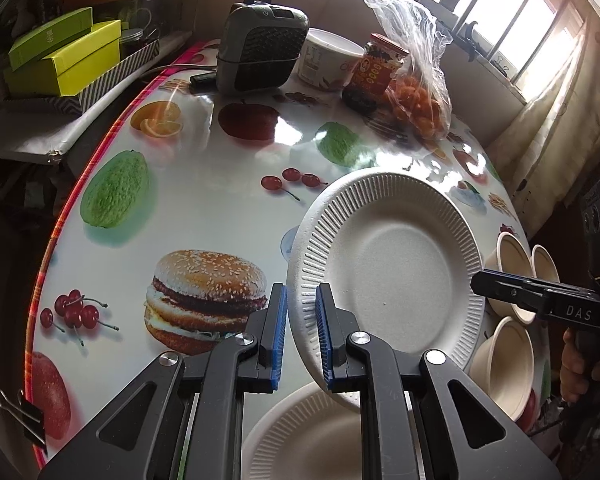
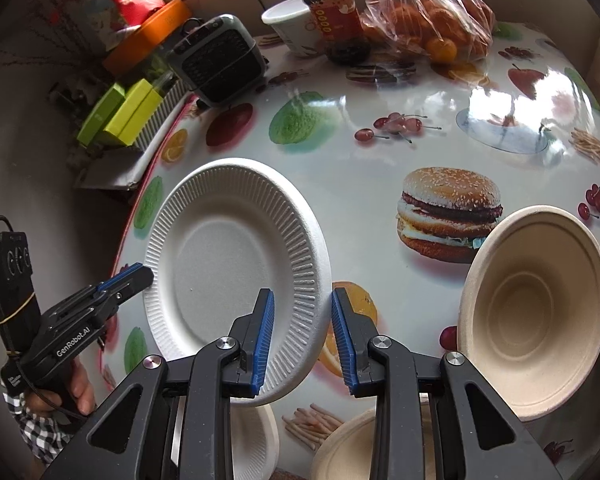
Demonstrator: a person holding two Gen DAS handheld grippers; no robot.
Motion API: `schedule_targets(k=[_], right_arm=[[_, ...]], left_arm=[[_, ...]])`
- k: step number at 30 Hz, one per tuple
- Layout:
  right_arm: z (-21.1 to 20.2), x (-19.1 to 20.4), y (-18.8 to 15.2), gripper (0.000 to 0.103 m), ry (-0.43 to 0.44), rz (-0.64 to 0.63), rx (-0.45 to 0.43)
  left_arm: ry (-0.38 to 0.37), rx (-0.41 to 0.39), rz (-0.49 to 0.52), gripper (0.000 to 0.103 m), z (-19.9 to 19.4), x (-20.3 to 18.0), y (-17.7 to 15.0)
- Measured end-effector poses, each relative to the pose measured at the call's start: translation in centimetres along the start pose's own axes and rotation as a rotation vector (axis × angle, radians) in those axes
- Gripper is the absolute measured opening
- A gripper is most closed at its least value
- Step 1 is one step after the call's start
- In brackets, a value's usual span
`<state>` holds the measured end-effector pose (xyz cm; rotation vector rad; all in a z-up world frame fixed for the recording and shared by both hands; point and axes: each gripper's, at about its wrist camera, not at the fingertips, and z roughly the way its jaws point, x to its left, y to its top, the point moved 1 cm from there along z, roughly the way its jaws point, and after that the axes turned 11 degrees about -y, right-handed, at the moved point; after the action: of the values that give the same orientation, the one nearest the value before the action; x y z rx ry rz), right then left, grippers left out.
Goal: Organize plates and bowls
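Left wrist view
Plate: the white paper plate point(image 1: 400, 272) is up off the table point(image 1: 220, 208), tilted, face towards us, right of the printed burger.
Left gripper: the left gripper point(image 1: 302, 292) has its blue pads nearly together, pinching the plate's left rim right at the edge.
Right gripper: the right gripper point(image 1: 478, 280) comes in from the right, jaws closed down on the opposite rim.
Below: a second plate point(image 1: 300, 432) lies near us under the lifted one. Three bowls point(image 1: 512, 276) crowd the table's right edge.
Risk: two hands share one flimsy plate. If they pull apart or twist unevenly, I'd expect the rim to buckle or slip out of a pinch.

Right wrist view
Plate: here the plate point(image 2: 228, 264) hangs left of centre, over the table's left side.
Right gripper: the right gripper point(image 2: 302, 294) holds only the outer ribbed lip between its pads, so the bite looks shallow.
Left gripper: the left gripper point(image 2: 144, 270) nips the far-left rim, with a hand wrapped around its handle.
Neighbours: a big bowl point(image 2: 536, 312) sits just right of the right gripper and another bowl point(image 2: 352, 452) is underneath. The lower plate point(image 2: 256, 440) peeks out near us.
Risk: a swing to the right could clip the big bowl and knock it towards the edge. If one side lets go early, the plate probably flops, lands crooked on the lower plate and misses the stack.
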<state>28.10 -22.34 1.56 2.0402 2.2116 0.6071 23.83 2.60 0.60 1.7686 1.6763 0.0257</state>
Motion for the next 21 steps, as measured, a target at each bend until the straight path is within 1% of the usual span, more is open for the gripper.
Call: schedule_targets(k=[21], right_arm=[[-2.0,2.1,-5.3,0.029,0.026,-0.041,-0.004]], left_arm=[[-0.004,-0.015,0.002,0.016,-3.3,0.2,-4.3]])
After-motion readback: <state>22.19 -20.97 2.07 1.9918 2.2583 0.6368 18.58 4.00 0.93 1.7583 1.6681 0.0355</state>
